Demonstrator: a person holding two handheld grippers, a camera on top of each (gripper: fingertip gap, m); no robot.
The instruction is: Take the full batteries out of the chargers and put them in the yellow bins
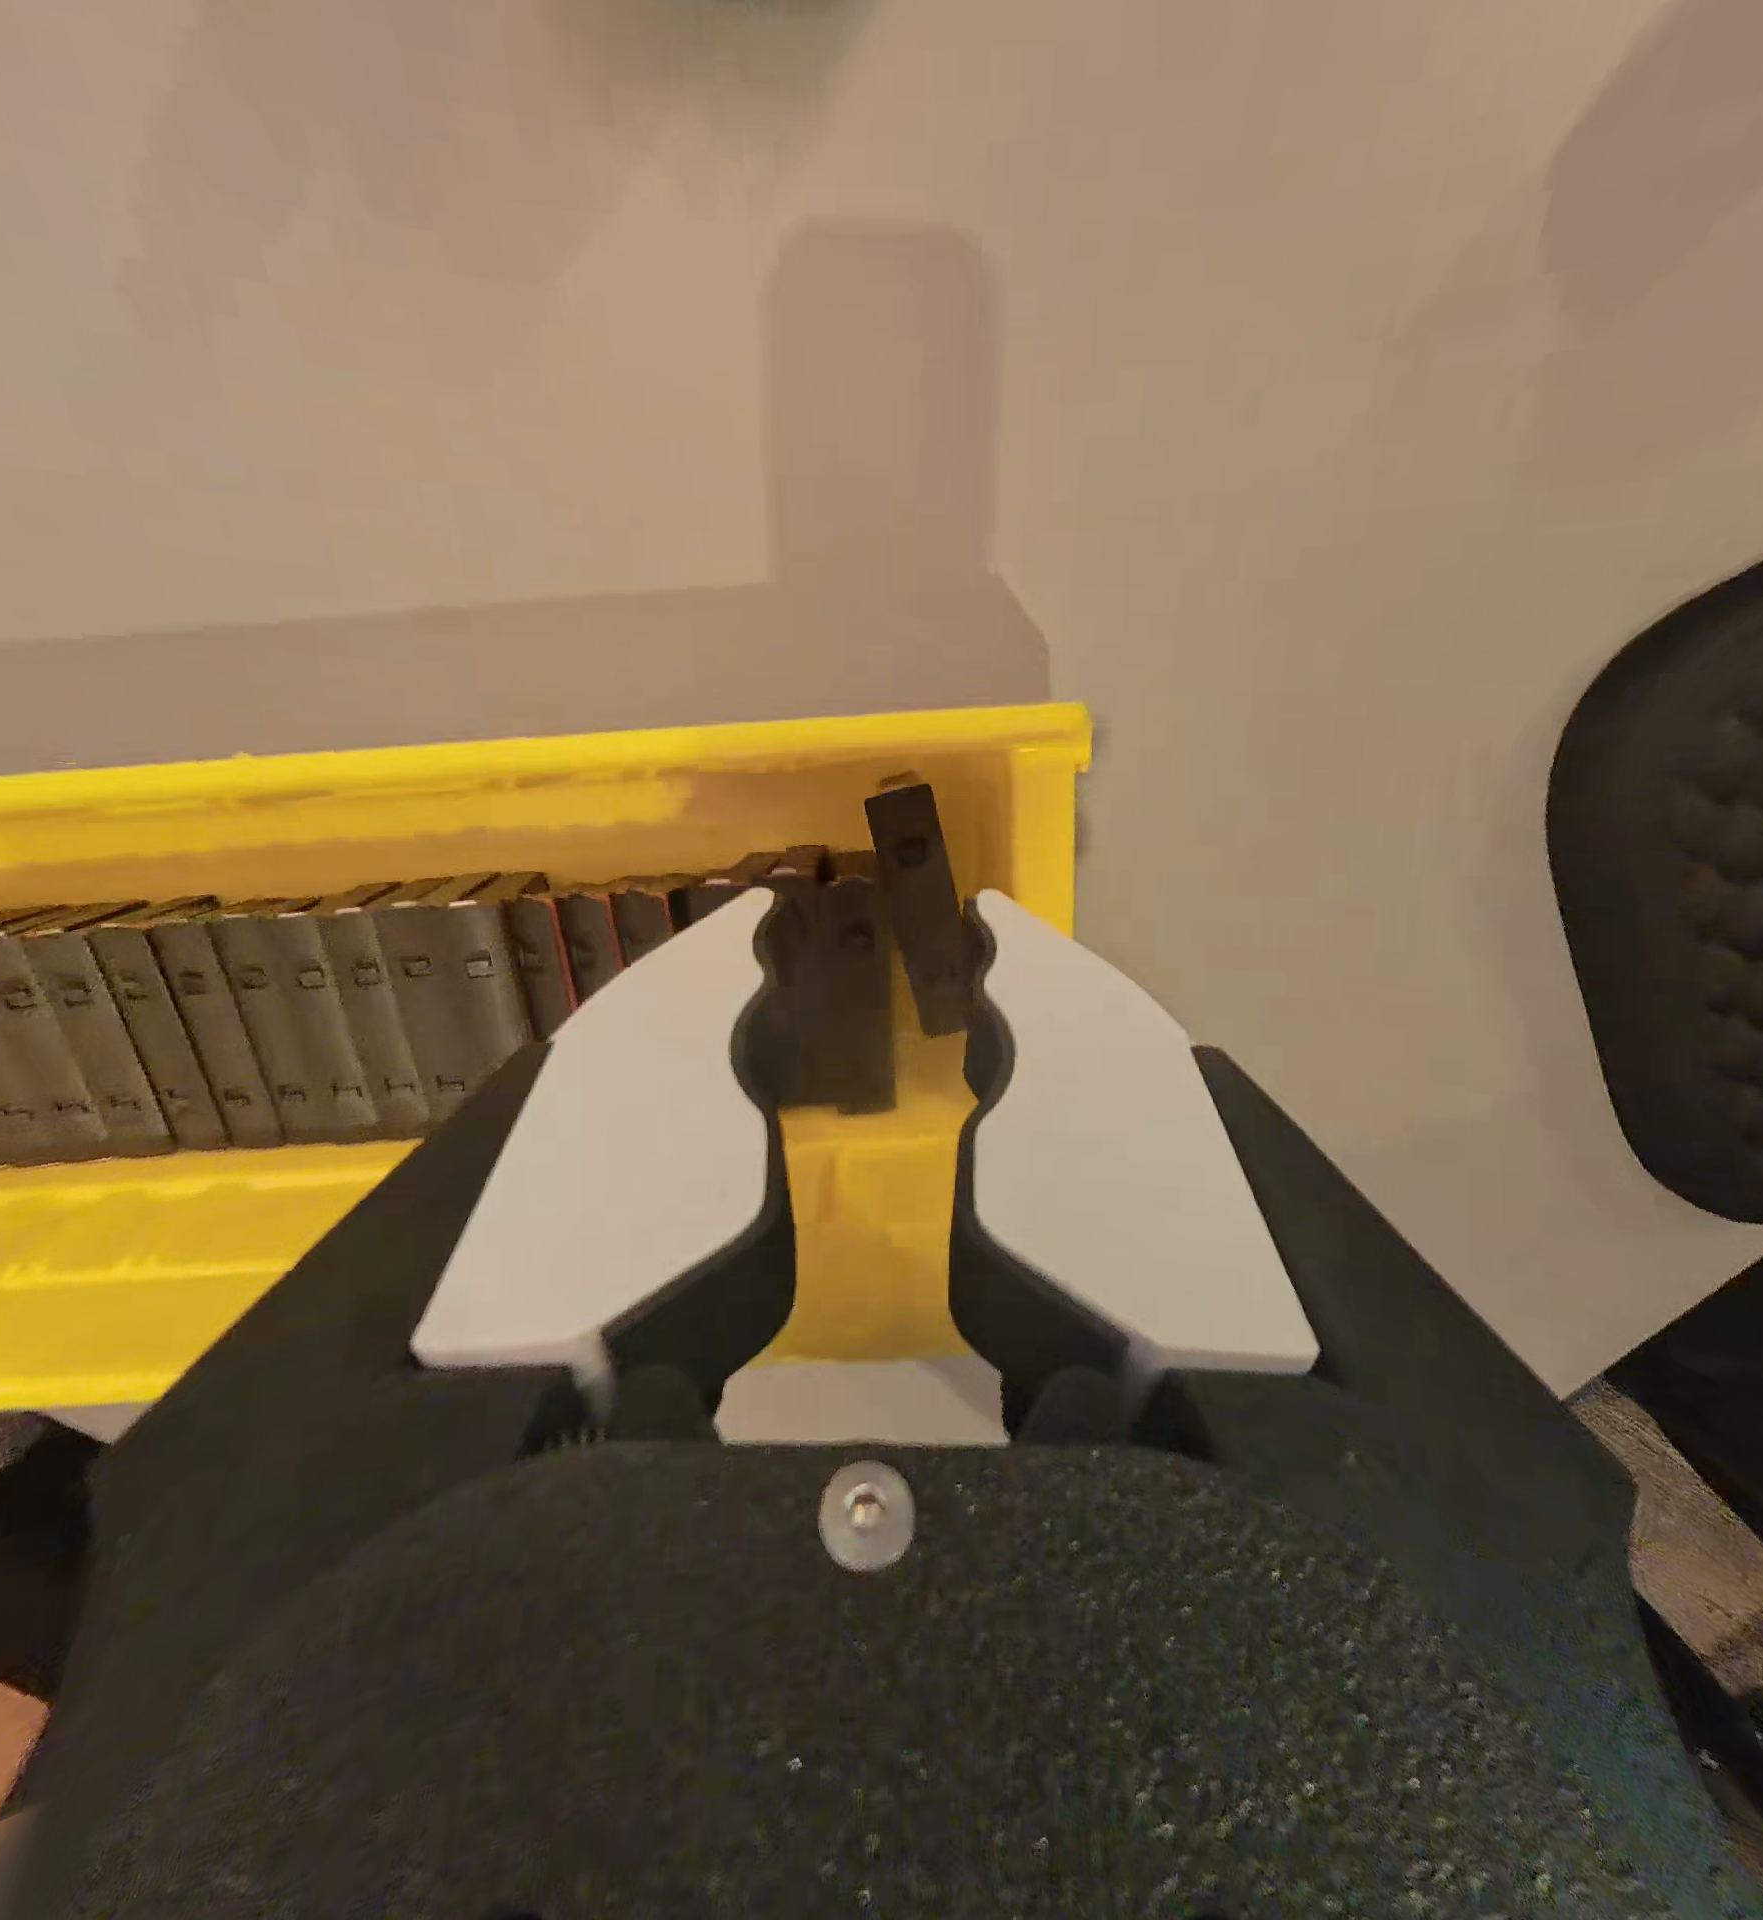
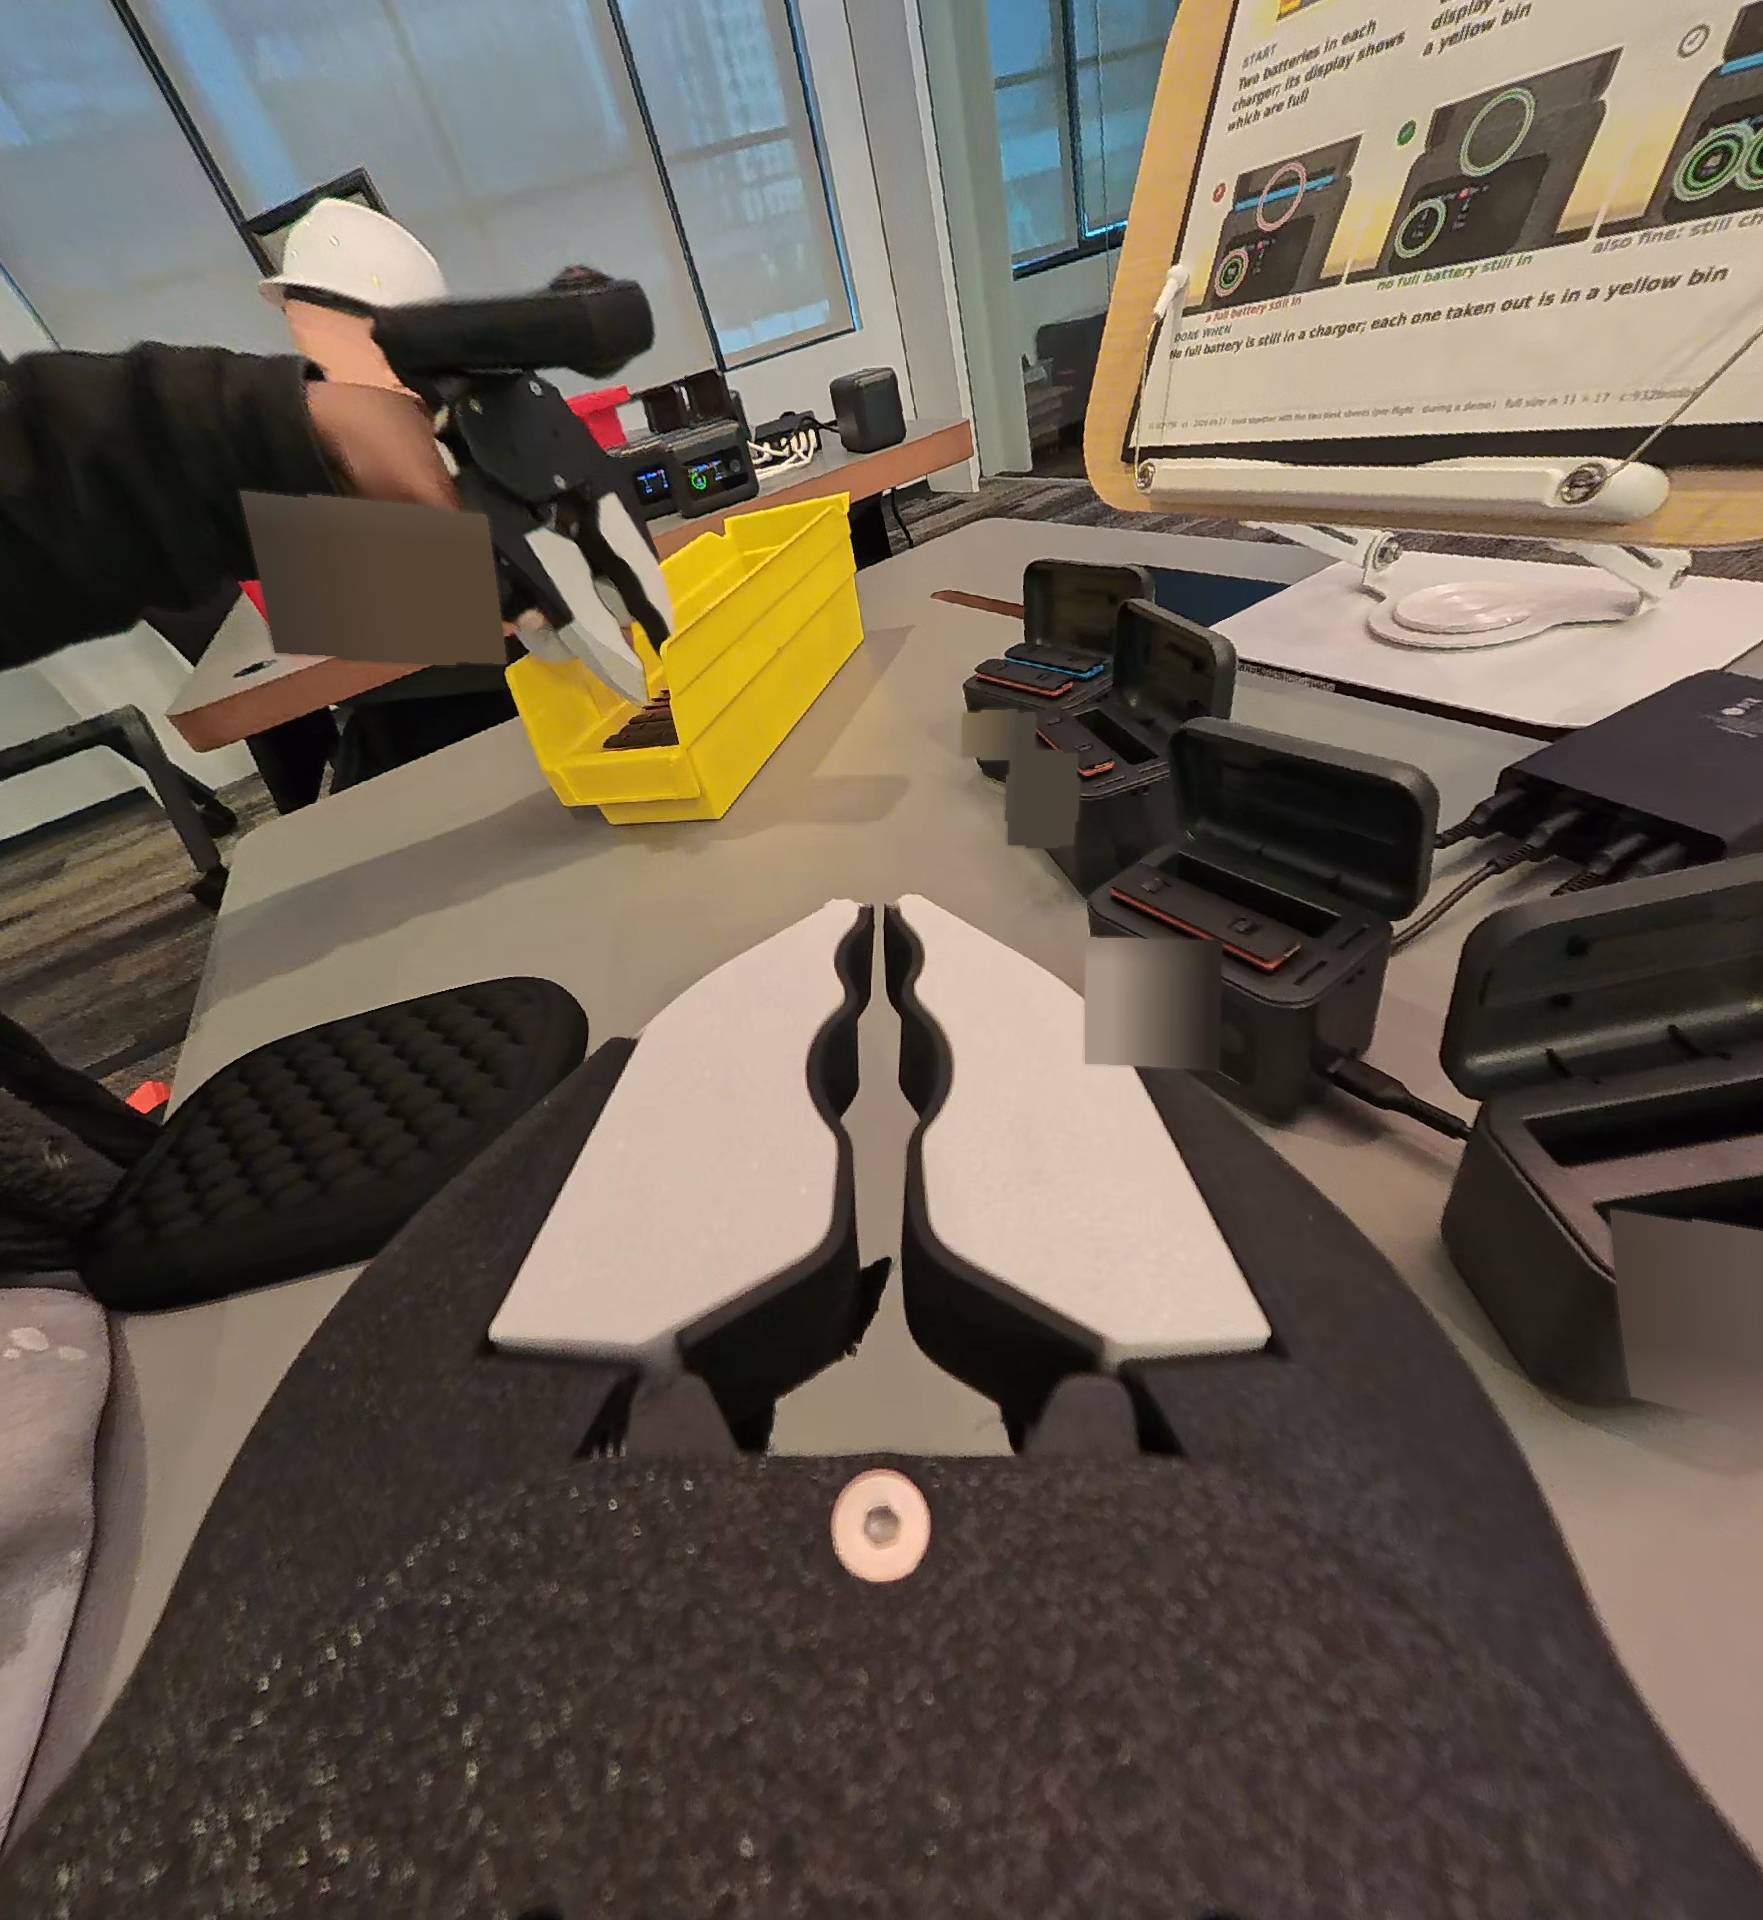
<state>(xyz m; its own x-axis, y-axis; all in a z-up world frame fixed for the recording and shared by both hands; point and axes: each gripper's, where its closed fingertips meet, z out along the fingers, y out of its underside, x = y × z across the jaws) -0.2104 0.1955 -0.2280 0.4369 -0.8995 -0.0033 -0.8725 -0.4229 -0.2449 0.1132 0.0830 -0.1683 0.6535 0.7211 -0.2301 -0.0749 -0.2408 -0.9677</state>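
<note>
Since the yellow bin (image 1: 503, 774) already carries a long row of dark batteries (image 1: 264, 1023) standing on edge, we judge the job well under way, though not finished. At the row's near end, one battery (image 1: 916, 904) stands tilted between the spread fingers of our left gripper (image 1: 869, 935). It lies close against the right finger, but we cannot tell whether it touches, and nothing is pinched. We take it as just dropped in and not yet settled upright.

Over on the desk (image 2: 856, 831), several chargers (image 2: 1261, 904) sit with their lids up. The nearest open one shows an orange-edged battery (image 2: 1204, 930) in its slot, and those farther back hold more, so some work may remain. Whether those are full we cannot say, since their displays face away or are too small to tell.

Our left hand (image 2: 378, 447) reaches out from a dark sleeve, tipping its gripper steeply down into the bin's near end. Our right gripper (image 2: 879, 914) hovers low over the bare desk, aimed between bin and chargers, its fingers nearly pressed together and holding nothing.
</note>
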